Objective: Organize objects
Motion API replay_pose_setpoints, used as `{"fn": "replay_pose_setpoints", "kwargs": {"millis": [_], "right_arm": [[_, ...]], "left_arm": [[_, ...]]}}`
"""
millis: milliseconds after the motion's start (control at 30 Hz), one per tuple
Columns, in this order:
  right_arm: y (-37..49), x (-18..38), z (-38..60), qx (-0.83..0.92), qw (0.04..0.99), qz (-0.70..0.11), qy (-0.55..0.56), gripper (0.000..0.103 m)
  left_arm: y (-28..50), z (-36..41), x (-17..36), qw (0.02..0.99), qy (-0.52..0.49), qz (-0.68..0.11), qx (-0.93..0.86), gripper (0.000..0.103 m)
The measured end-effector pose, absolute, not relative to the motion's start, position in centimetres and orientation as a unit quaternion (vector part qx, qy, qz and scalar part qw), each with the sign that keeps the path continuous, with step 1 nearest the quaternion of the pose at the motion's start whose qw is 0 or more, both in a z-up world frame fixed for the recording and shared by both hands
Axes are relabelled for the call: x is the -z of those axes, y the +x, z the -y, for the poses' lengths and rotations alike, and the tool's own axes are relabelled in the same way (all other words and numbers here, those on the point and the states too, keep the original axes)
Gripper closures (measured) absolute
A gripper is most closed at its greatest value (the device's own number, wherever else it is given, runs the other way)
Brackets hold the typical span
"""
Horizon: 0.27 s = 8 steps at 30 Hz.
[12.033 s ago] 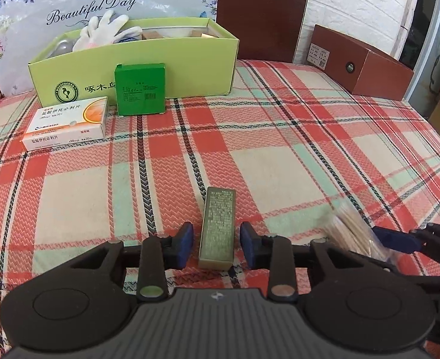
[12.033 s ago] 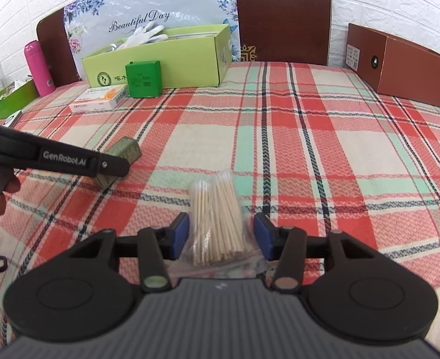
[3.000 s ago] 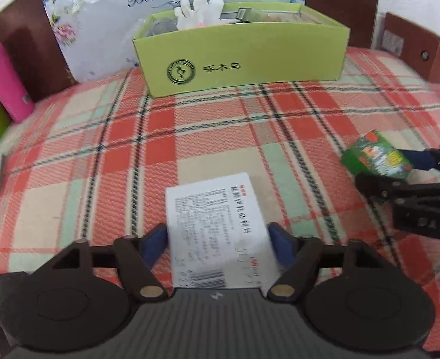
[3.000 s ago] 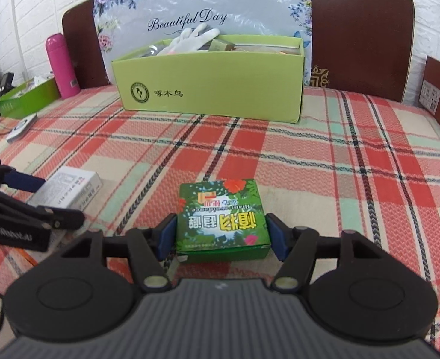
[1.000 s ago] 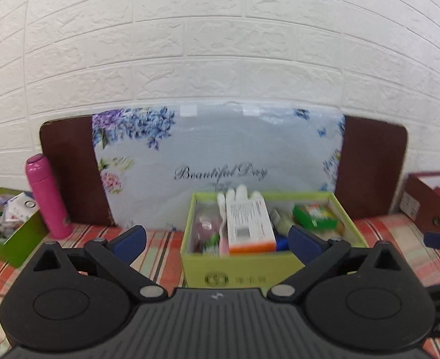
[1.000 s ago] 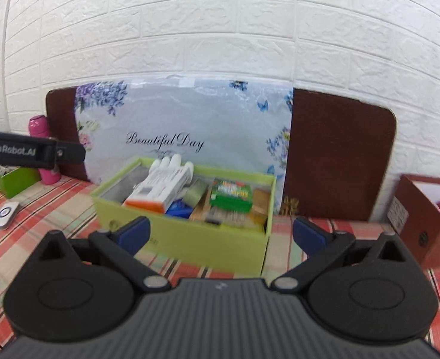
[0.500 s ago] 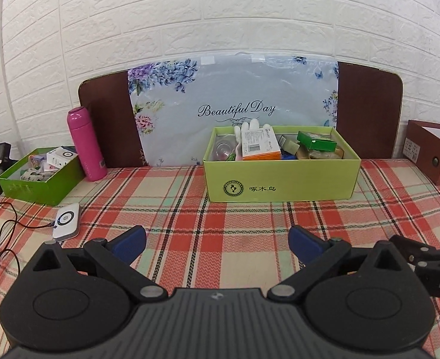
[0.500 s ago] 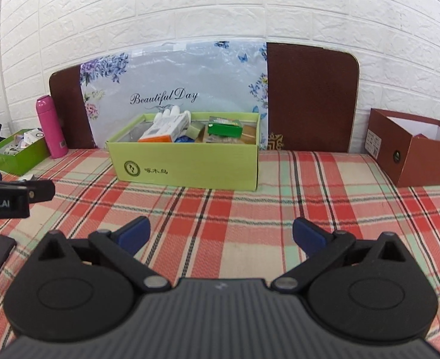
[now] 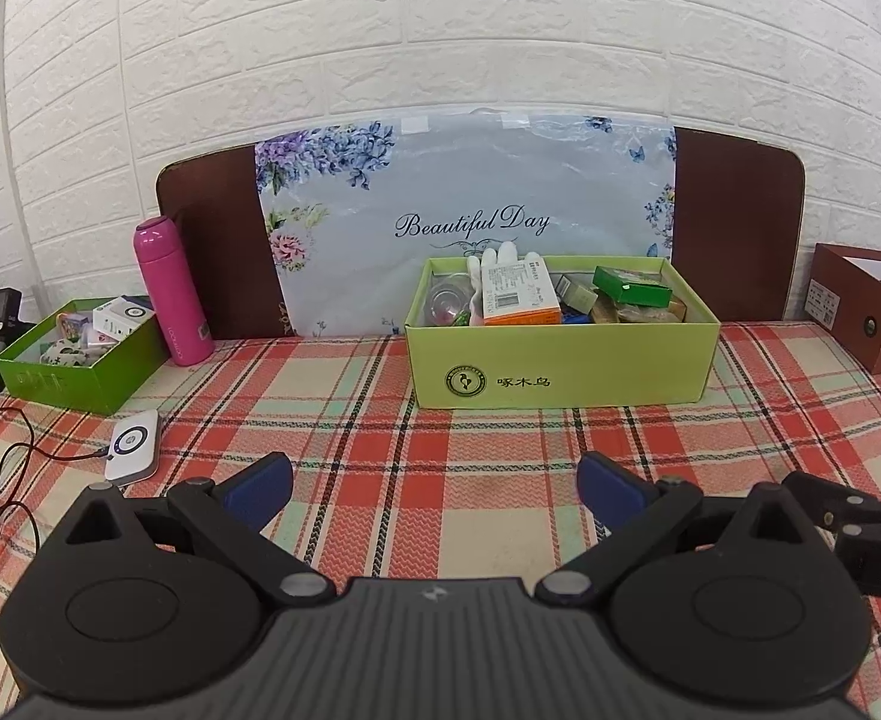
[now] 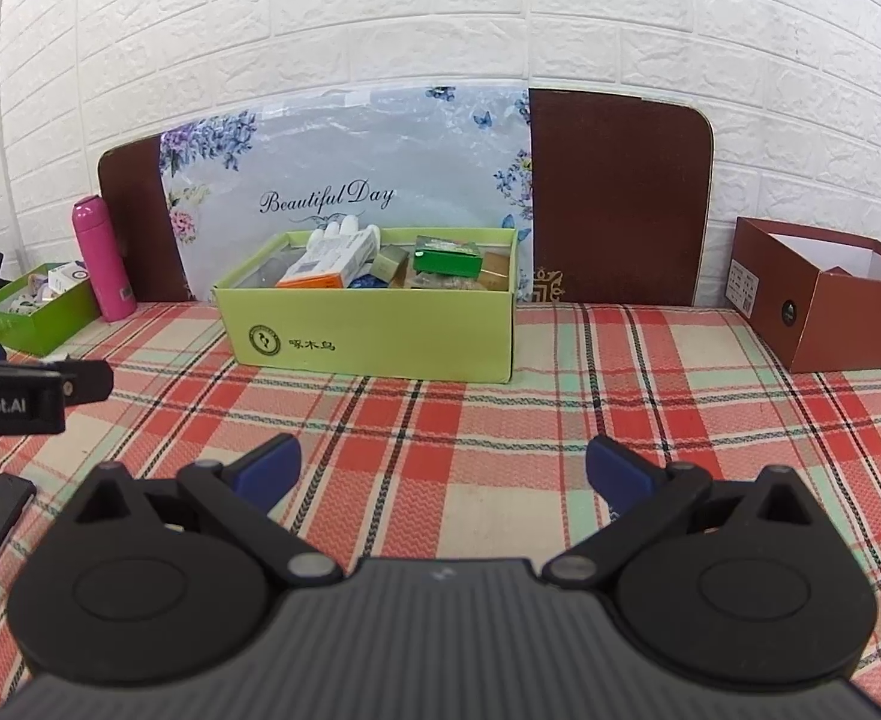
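- The left gripper (image 9: 434,489) is hovering over the near part of the plaid tablecloth (image 9: 380,420), its blue fingers (image 9: 257,489) spread wide with nothing between them.
- The right gripper (image 10: 443,471) is hanging over the same cloth, jaws just as wide apart and holding nothing (only checks are showing between the pads).
- The light green box (image 9: 560,360) is sitting near the table's far edge, just in front of the floral "Beautiful Day" bag (image 9: 470,222) that is leaning against the brown board (image 9: 734,222).
- Inside that box a white-and-orange medicine carton (image 9: 518,294) is lying tilted toward its left half, a white glove (image 9: 494,255) is poking up behind it, and a dark green carton (image 9: 632,287) is resting on the items at its right half.
- A pink bottle (image 9: 170,294) is standing upright toward the far left edge, beside a smaller bright green tray (image 9: 74,372) holding small packets.
- A white charging puck (image 9: 133,447) with a cable is lying on the left part of the cloth.
- A brown open box (image 10: 830,306) is sitting at the far right corner, well apart from the light green box.
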State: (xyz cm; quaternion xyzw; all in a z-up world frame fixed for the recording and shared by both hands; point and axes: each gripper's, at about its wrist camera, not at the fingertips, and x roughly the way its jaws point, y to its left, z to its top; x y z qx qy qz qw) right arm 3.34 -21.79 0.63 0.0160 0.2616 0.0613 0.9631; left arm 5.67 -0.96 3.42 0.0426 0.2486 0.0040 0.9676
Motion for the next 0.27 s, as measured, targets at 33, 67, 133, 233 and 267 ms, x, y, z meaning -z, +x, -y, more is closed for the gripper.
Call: {"fn": "replay_pose_setpoints", "kwargs": {"millis": [33, 67, 133, 233, 267], "right_arm": [[3.5, -0.6, 21.8, -0.061, 0.963, -0.263, 0.02, 0.0], [3.6, -0.6, 21.8, -0.062, 0.962, -0.263, 0.021, 0.0], [4.0, -0.7, 21.7, -0.067, 0.963, -0.261, 0.018, 0.0], [4.7, -0.9, 21.4, -0.06, 0.964, -0.26, 0.014, 0.0], [4.9, -1.0, 21.3, -0.059, 0.964, -0.26, 0.017, 0.0]], "left_arm": [[5.6, 0.9, -3.4, 0.968, 0.039, -0.248, -0.002, 0.0], [5.5, 0.7, -3.5, 0.968, 0.034, -0.248, -0.002, 0.0], [5.3, 0.3, -3.7, 0.968, 0.028, -0.248, -0.001, 0.0], [4.8, -0.6, -4.5, 0.972, 0.019, -0.234, -0.011, 0.0], [4.7, -0.9, -4.8, 0.973, 0.017, -0.229, -0.013, 0.0]]}}
